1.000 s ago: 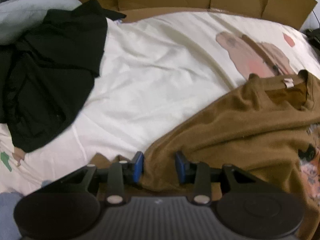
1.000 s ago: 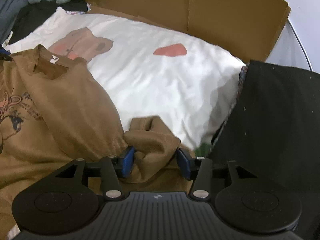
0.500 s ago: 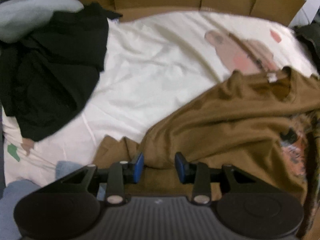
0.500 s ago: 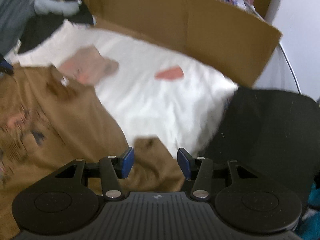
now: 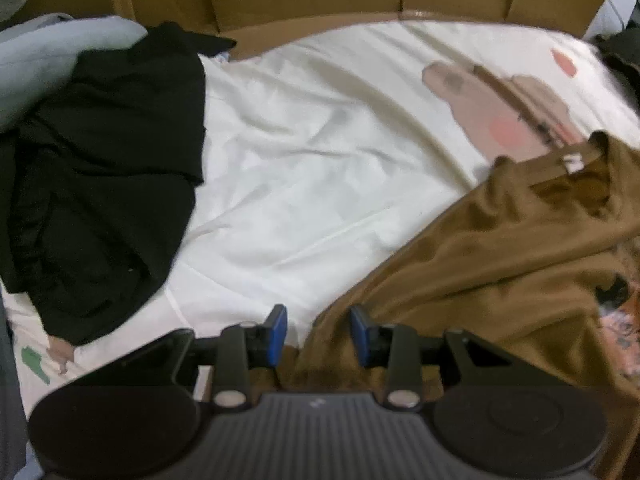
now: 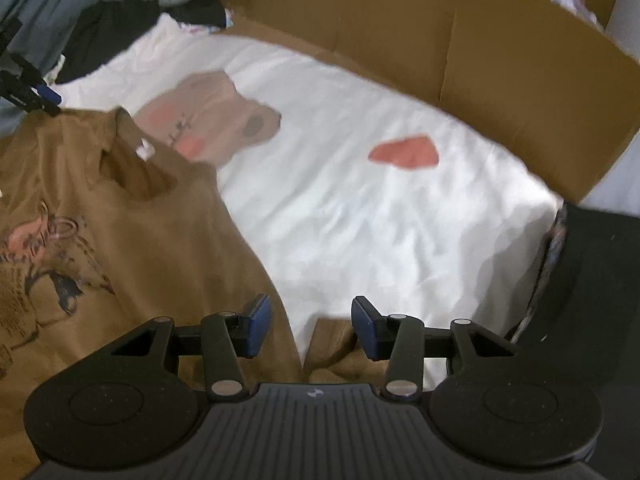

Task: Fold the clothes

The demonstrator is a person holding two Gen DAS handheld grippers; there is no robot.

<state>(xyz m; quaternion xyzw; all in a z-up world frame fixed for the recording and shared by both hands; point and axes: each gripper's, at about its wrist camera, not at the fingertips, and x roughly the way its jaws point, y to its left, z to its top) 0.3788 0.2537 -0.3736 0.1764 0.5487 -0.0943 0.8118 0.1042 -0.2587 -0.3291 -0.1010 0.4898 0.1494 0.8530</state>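
Observation:
A brown T-shirt (image 5: 500,256) with a printed front (image 6: 44,248) lies spread on the white bed sheet (image 5: 320,152), collar and white neck label (image 6: 144,148) facing up. My left gripper (image 5: 319,334) is open at the shirt's left edge; brown cloth lies loosely between its blue pads (image 5: 277,332). My right gripper (image 6: 311,332) is open over the shirt's right side, where a sleeve fold (image 6: 336,344) sits low between the fingers. The left gripper (image 6: 40,96) also shows at the far left of the right wrist view.
A black garment (image 5: 100,184) and a pale blue one (image 5: 44,60) are heaped on the left. Cardboard walls (image 6: 480,64) ring the back of the bed. A black surface (image 6: 600,288) borders the right. The sheet carries a bear print (image 6: 216,120).
The sleeve that was bunched between the right fingers has slipped out and lies lower and flatter. Both views swung and drew back a little; the shirt looks more spread out.

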